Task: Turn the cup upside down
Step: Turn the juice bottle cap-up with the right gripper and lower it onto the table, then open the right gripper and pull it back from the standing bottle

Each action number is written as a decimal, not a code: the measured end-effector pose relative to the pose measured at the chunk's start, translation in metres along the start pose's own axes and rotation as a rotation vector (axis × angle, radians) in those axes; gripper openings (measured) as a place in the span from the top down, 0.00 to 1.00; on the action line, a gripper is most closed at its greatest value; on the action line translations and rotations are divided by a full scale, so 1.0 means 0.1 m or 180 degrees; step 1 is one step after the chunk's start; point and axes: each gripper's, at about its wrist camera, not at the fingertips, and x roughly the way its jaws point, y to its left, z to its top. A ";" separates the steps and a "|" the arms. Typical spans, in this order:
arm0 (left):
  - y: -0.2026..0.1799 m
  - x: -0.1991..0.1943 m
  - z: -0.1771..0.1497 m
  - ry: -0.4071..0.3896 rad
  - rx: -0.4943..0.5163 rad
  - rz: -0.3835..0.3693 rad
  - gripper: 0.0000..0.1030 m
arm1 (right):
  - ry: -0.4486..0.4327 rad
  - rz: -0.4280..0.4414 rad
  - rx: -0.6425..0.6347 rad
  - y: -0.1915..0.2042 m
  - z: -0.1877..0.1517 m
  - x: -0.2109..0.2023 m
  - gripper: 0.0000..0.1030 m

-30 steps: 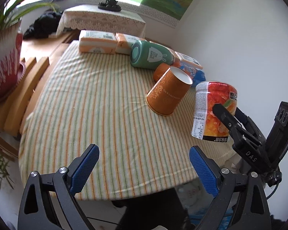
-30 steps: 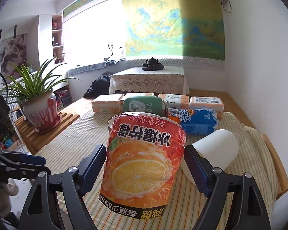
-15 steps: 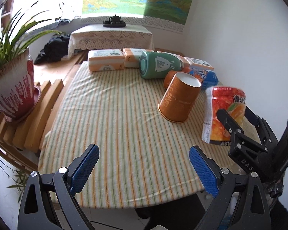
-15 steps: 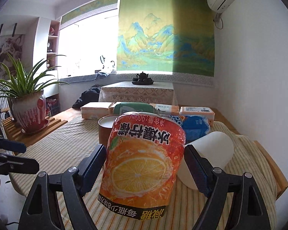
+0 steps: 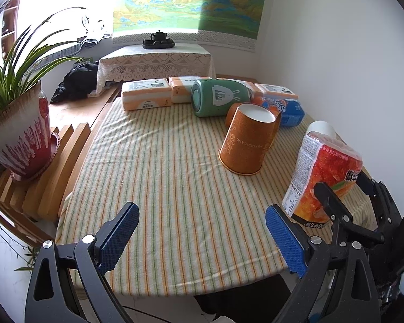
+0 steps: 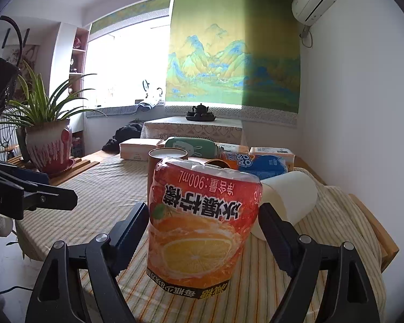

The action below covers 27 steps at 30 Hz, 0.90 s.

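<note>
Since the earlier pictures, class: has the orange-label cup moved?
Yes. Gripped upside down, the orange-label cup has sunk toward the striped tablecloth, below the brown cup.

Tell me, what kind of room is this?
Probably a home living room: a potted plant by the window, a tea set on a lace-covered table, and a landscape painting on the wall.

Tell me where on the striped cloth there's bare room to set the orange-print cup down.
Bare: the wide stretch of striped cloth left of the upturned orange paper cup. Crowded: the far edge with tissue packs and green bottle.
</note>
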 end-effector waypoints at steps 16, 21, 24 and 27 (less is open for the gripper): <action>-0.08 -0.14 -0.19 -0.0062 0.0012 -0.0020 0.06 | 0.0132 0.0122 0.0127 -0.02 -0.07 -0.19 0.20; -0.10 -0.21 -0.24 -0.0113 0.0001 -0.0010 0.06 | 0.0074 0.0111 0.0147 -0.04 -0.08 -0.31 0.12; -0.11 -0.26 -0.27 -0.0142 0.0002 -0.0010 0.06 | 0.0074 0.0133 0.0170 -0.05 -0.06 -0.36 0.12; -0.13 -0.33 -0.29 -0.0206 -0.0005 -0.0016 0.06 | 0.0082 0.0167 0.0211 -0.07 -0.05 -0.47 0.12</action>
